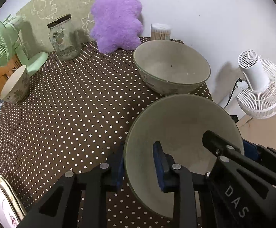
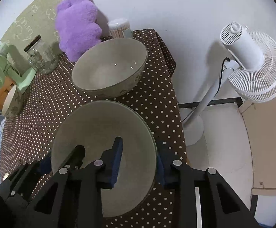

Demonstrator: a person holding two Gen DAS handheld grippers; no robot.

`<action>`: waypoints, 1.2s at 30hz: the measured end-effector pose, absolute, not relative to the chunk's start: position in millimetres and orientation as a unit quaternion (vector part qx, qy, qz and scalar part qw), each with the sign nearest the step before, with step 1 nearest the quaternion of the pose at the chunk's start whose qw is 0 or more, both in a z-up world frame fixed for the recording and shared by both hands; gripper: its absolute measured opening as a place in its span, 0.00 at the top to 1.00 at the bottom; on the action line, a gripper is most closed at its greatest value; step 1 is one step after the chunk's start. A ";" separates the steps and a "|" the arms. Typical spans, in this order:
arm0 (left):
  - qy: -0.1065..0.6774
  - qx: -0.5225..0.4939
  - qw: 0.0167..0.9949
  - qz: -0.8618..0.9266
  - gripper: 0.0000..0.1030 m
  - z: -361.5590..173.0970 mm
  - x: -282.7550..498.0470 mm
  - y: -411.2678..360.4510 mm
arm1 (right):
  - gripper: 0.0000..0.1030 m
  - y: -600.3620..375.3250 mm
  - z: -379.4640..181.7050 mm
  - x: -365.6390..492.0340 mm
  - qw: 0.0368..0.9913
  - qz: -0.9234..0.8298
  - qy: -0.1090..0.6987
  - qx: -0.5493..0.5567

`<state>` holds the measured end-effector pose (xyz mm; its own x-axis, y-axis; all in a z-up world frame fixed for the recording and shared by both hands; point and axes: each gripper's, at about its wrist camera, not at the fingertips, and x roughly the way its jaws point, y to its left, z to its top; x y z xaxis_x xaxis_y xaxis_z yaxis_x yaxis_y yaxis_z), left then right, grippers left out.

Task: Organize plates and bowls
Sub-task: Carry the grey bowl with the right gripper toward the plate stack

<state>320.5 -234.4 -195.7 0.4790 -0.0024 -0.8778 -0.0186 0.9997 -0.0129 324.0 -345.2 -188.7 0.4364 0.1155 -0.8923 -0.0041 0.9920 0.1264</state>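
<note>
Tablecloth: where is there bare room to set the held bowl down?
Free: the middle of the tablecloth, bordered by small bowl, jar, far bowl and plates. Crowded: right edge, where held bowl, pinched at opposite rims by left gripper and right gripper, nearly meets far bowl.

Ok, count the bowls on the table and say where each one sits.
3. The near bowl is straddled at opposite rims by the left tongs and right tongs. The far bowl stands just behind it. The small bowl lies tipped at the left edge. Others may be hidden.
</note>
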 end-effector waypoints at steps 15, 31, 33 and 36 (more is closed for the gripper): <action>0.507 -0.011 0.862 0.020 0.75 -180.5 302.2 -225.9 | 0.65 -336.4 -179.6 311.7 0.845 0.055 0.530 0.048; 0.502 -0.012 0.865 0.022 0.75 -155.5 244.9 -203.2 | 0.65 -312.7 -151.7 256.2 0.846 0.064 0.526 0.050; 0.503 -0.017 0.864 0.023 0.75 -154.4 234.0 -197.2 | 0.65 -307.8 -149.8 245.5 0.846 0.066 0.527 0.051; 0.504 -0.015 0.864 0.021 0.75 -153.5 217.7 -188.5 | 0.65 -301.3 -148.7 229.1 0.845 0.066 0.528 0.053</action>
<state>217.7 -188.5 -153.5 0.4920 0.0208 -0.8703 -0.0513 0.9987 -0.0051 229.1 -301.3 -148.8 0.4330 0.1676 -0.8857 -0.0551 0.9856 0.1596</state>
